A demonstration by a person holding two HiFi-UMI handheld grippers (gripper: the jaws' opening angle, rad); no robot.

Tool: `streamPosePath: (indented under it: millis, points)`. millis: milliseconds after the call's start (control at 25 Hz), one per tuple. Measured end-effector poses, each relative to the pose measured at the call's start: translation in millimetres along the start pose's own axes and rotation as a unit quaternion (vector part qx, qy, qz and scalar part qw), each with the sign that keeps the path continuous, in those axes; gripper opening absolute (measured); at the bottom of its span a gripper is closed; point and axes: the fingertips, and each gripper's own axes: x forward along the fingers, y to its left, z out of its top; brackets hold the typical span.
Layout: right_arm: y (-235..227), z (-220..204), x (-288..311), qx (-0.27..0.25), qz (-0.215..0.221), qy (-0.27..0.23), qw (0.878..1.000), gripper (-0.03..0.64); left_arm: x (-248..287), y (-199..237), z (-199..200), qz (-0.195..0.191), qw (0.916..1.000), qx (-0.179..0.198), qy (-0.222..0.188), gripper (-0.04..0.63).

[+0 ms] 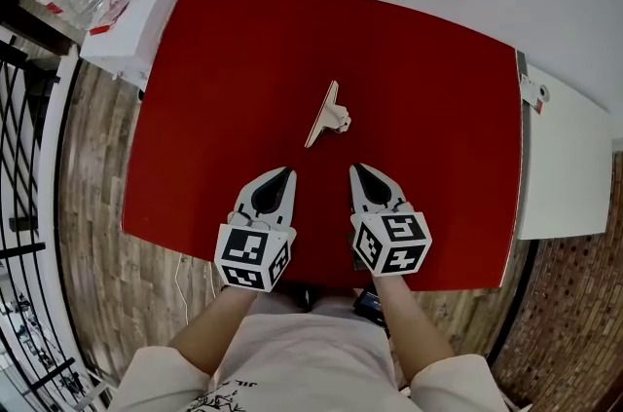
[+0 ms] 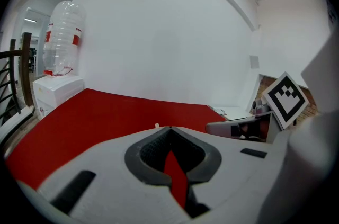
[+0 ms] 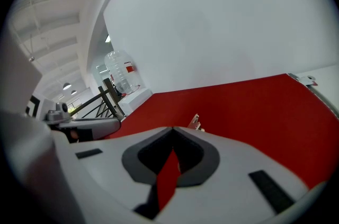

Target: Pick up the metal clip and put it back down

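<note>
The metal clip (image 1: 329, 115) lies free near the middle of the red desk (image 1: 214, 59), its long axis slanting from near-left to far-right in the head view, with its small handles jutting toward the right. Both grippers sit on the near side of the clip, well short of it. The left gripper (image 1: 289, 171) is off its near end and the right gripper (image 1: 355, 168) below its handle side, roughly equally close. Both pairs of jaws are pressed together at the tips and hold nothing, so either must spread its jaws before it can straddle the clip across that slant.
</note>
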Motion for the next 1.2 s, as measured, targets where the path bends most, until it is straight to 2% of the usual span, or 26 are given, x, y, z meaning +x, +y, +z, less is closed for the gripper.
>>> streamPosePath:
  millis: [240,600,840,960,1200]
  points:
    - [-15.1,-7.2,32.2,0.015,-0.008,0.006,1.0,0.005,18.2,11.0,-12.7,-0.005,0.9999,0.007,0.012,0.005]
    - [-35.6,-20.7,67.7,0.029,-0.023,0.015,0.999,0.005,47.3,30.6,-23.9,0.008,0.9998,-0.015,0.011,0.005]
    - [-44.4,-26.6,90.0,0.014,-0.037,0.022,0.999,0.008,61.5,35.9,-34.2,0.005,0.9997,-0.013,0.021,0.005]
    - [-47.4,-30.0,105.0,0.02,-0.034,0.031,0.999,0.074,62.1,38.5,-40.4,0.004,0.9995,-0.013,0.027,0.005]
    - [-54.6,-39.4,133.0,0.039,-0.038,0.053,0.997,0.118,62.0,48.5,-49.0,0.009,0.999,-0.019,0.039,0.005]
